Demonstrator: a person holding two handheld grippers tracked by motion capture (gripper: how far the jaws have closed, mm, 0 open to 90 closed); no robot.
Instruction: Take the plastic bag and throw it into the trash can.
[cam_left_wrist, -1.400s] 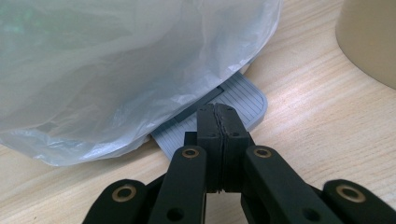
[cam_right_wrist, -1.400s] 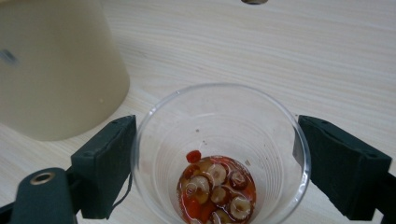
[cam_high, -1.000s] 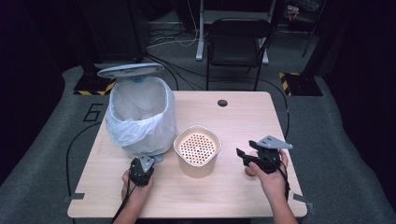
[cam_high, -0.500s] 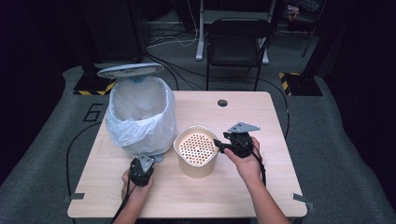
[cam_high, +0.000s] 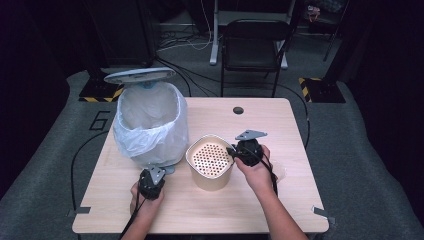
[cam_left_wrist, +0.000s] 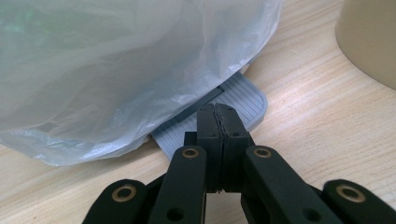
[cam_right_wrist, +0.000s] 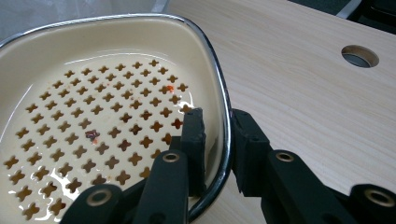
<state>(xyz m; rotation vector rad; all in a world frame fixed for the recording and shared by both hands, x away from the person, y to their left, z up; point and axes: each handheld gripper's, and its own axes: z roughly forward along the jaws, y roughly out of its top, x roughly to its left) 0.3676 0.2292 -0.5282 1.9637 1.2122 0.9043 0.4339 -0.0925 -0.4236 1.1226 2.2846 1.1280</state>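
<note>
Now the cream basket (cam_high: 210, 161) sits mid-table, just beside the lined bin (cam_high: 150, 125). My right gripper (cam_right_wrist: 217, 140) has just closed, jaws pinching its rim, one inside, one outside. My left gripper (cam_left_wrist: 217, 126) rests jaws together, empty, at the bin's grey foot (cam_left_wrist: 238, 100).

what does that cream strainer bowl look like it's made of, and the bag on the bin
The strainer bowl looks like glossy cream enamel or glazed ceramic: it shows wet-looking highlights and a dark shiny rim, probably metal. The bag is thin translucent plastic film, crinkled and milky.
</note>
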